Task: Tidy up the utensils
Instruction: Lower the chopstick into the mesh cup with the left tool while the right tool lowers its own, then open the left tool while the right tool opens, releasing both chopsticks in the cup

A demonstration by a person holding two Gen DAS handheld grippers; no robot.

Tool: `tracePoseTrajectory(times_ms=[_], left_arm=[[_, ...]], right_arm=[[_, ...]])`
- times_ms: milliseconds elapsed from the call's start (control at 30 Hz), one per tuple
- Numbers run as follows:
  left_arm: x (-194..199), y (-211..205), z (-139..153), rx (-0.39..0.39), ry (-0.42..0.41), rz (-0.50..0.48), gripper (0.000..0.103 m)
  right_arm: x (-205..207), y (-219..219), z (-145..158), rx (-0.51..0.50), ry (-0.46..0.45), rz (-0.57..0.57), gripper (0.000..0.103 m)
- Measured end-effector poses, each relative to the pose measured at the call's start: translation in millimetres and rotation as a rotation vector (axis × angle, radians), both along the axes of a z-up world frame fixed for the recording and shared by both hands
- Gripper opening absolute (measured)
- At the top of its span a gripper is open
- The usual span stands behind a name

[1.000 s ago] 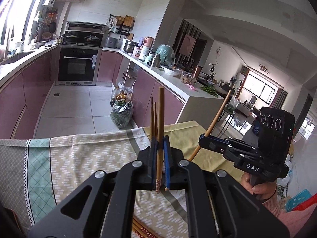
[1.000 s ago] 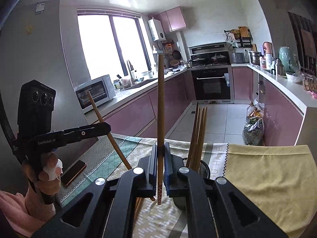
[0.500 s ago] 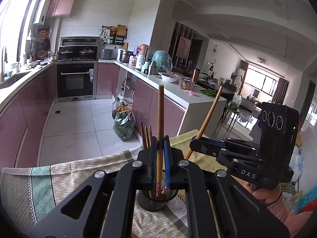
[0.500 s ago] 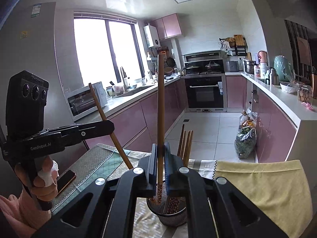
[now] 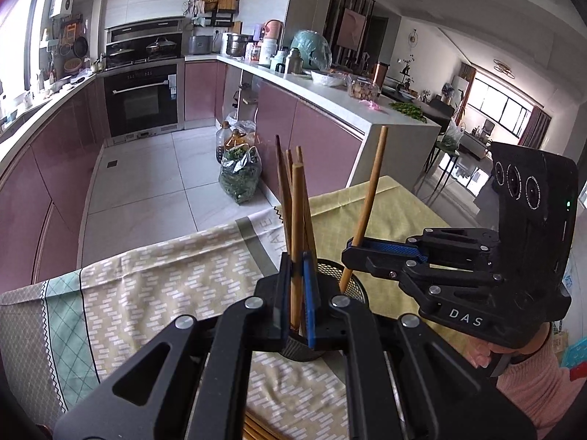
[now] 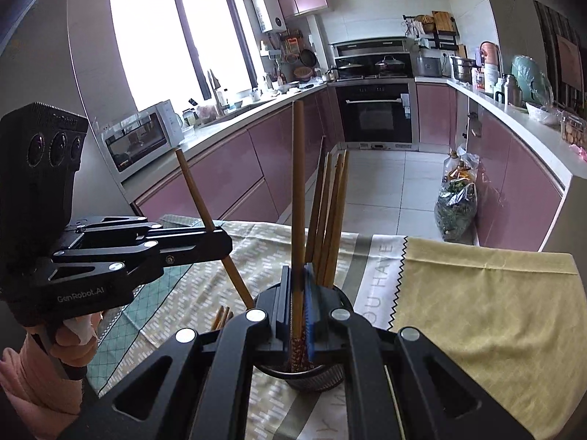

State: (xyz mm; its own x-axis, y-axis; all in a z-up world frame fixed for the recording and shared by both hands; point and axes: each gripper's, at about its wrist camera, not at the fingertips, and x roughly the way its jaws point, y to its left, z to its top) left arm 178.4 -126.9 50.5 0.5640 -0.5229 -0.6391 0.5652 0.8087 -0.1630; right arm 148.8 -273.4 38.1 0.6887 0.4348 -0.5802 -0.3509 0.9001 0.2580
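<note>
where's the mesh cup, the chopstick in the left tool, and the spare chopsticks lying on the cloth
mesh cup (image 6: 315, 379), right wrist view, front wall
chopstick in the left tool (image 5: 296, 220), left wrist view, mid shaft
spare chopsticks (image 6: 222, 317), right wrist view, upper ends

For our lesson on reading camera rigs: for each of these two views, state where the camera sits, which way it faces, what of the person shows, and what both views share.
Left wrist: sits on the left gripper, facing oven and living room; shows right gripper and the hand holding it.
Right wrist: sits on the right gripper, facing window and oven; shows left gripper and the hand holding it.
Shared: mesh holder, each gripper shut on a chopstick, tablecloth.
</note>
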Motion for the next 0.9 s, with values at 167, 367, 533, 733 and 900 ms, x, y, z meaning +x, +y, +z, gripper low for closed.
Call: tracePoseTrajectory(times_ms=[167, 367, 533, 733, 900], left_arm=[[15, -6, -9, 0.018, 0.009, 0.014, 0.007], [29, -13, -15, 0.028, 0.026, 0.027, 0.008], [27, -11, -25, 0.022, 0.035, 0.046, 0.019], [10, 8, -22, -0.002, -0.013, 0.087, 0.029], [-22, 33, -17, -0.018, -0.095, 0.118, 0.045]], right_arm=[[10, 1, -9, 0.005, 0.030, -0.006, 0.006], [15, 1, -10, 0.018, 0.036, -0.019, 0.007], [17, -1, -11, 0.028, 0.036, -0.032, 0.010], [6, -2, -10, 0.048, 0.024, -0.023, 0.011], [-21, 5, -1, 0.061, -0.031, 0.033, 0.018]])
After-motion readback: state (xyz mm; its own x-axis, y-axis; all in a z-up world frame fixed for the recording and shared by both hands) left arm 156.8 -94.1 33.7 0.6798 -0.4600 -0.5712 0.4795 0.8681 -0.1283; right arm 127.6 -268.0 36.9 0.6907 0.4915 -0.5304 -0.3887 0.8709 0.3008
